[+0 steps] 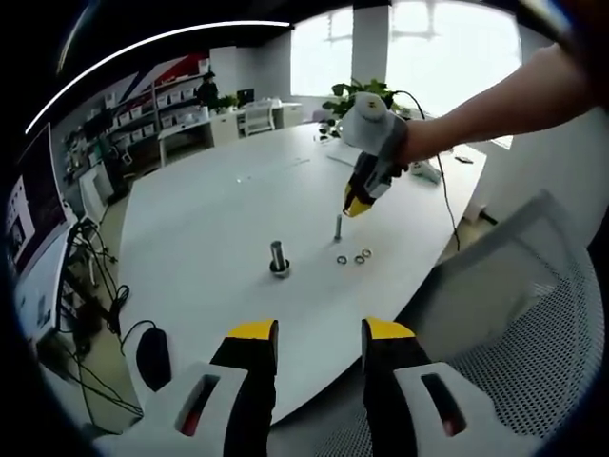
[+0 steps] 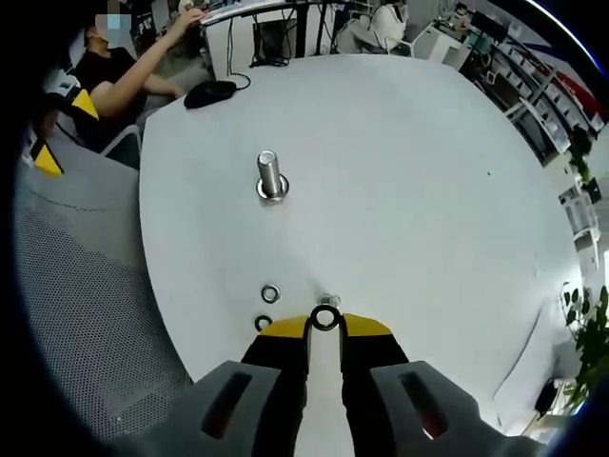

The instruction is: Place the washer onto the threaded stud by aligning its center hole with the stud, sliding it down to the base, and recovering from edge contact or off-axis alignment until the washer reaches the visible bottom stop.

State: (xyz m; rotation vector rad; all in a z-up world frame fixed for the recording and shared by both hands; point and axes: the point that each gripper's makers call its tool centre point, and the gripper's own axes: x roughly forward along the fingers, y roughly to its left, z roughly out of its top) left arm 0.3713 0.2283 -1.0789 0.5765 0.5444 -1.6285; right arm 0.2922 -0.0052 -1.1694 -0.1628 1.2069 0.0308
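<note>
My right claw [image 2: 324,324] is pinching the washer [image 2: 325,318] at its tips, just above the small stud [image 2: 329,301]. Left claw [image 1: 320,341] spread, well back.

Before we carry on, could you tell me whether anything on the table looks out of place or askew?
Nothing stands out. The stud stands upright, two loose washers lie flat beside it, and the right gripper holds a washer.

R tongs [image 2: 324,327] pinch washer [image 2: 325,319] just above small stud [image 2: 329,302].
</note>
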